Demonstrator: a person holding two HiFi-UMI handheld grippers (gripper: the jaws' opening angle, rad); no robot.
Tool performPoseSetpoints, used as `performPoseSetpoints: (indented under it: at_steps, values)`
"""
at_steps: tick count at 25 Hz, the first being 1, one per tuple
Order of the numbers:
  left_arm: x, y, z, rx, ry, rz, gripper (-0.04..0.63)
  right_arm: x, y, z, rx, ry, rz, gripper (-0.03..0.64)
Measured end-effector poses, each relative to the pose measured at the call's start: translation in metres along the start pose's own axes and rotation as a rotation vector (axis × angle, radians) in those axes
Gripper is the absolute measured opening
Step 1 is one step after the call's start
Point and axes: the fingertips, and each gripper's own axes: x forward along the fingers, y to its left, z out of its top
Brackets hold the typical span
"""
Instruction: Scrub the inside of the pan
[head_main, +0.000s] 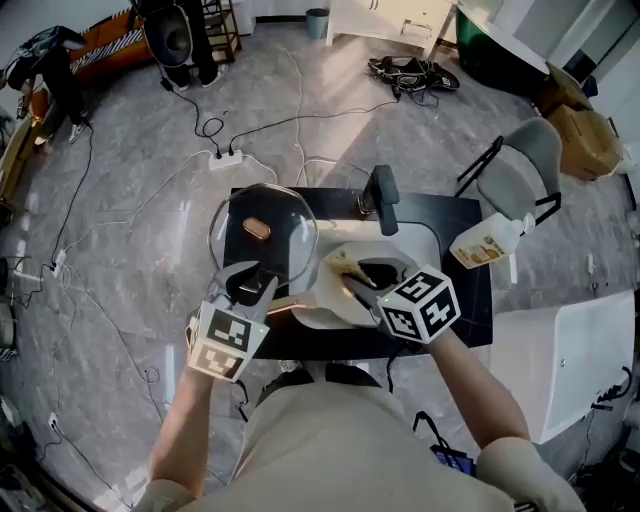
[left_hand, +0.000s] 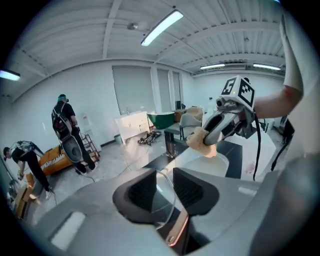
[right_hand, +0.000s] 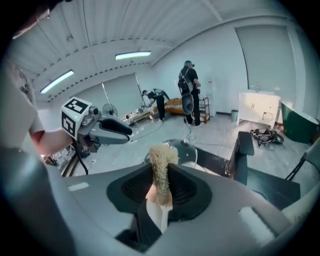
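Pan (head_main: 322, 302) sits near the middle of the dark tabletop (head_main: 455, 215) with its pale inside facing up. A copper-toned handle (head_main: 290, 303) shows at its 9 o'clock side.

My right claw (head_main: 357, 286) hangs over the pan's bowl, just in from the 6 o'clock rim. Its jaws are pinched tight on a beige fibrous scrubber (right_hand: 161, 172), which sticks up past the tips in the right gripper view.

My left claw (head_main: 250, 284) is at the pan's 9 o'clock, with its tips over the near edge of the glass lid (head_main: 262, 235). That lid lies at the pan's 10 o'clock. In the left gripper view the jaws stand partly apart. The lid's clear rim (left_hand: 172, 197) curves through the gap, and I see neither pad pressing on it.

A spray bottle (head_main: 487, 243) lies at the pan's 3 o'clock, at the tabletop's edge. A grey chair (head_main: 520, 172) stands on the floor out toward 2 o'clock.
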Motion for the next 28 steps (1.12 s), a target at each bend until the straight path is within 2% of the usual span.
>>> performPoseSetpoints:
  at_steps: [4,6,9,12,19,23,28]
  values:
    - [-0.031,0.010,0.052,0.072,-0.118,0.061,0.107,-0.040,0.016,0.066,-0.006,-0.258,0.002,0.098]
    - [-0.048,0.015,0.078,0.049,-0.195,0.094,0.107,-0.066,0.024,0.100,-0.044,-0.409,-0.013,0.098]
    - [-0.073,0.018,0.111,0.012,-0.300,0.130,0.107,-0.102,0.037,0.136,-0.166,-0.539,-0.100,0.098]
    - [-0.093,0.018,0.135,0.022,-0.381,0.156,0.107,-0.131,0.050,0.159,-0.224,-0.626,-0.148,0.098]
    - [-0.130,0.022,0.174,0.031,-0.494,0.208,0.103,-0.196,0.073,0.197,-0.249,-0.795,-0.192,0.098]
    - [-0.158,0.025,0.194,0.054,-0.555,0.243,0.075,-0.227,0.085,0.213,-0.253,-0.875,-0.208,0.098]
    - [-0.186,0.021,0.212,0.102,-0.640,0.279,0.046,-0.251,0.093,0.218,-0.312,-0.930,-0.261,0.098]
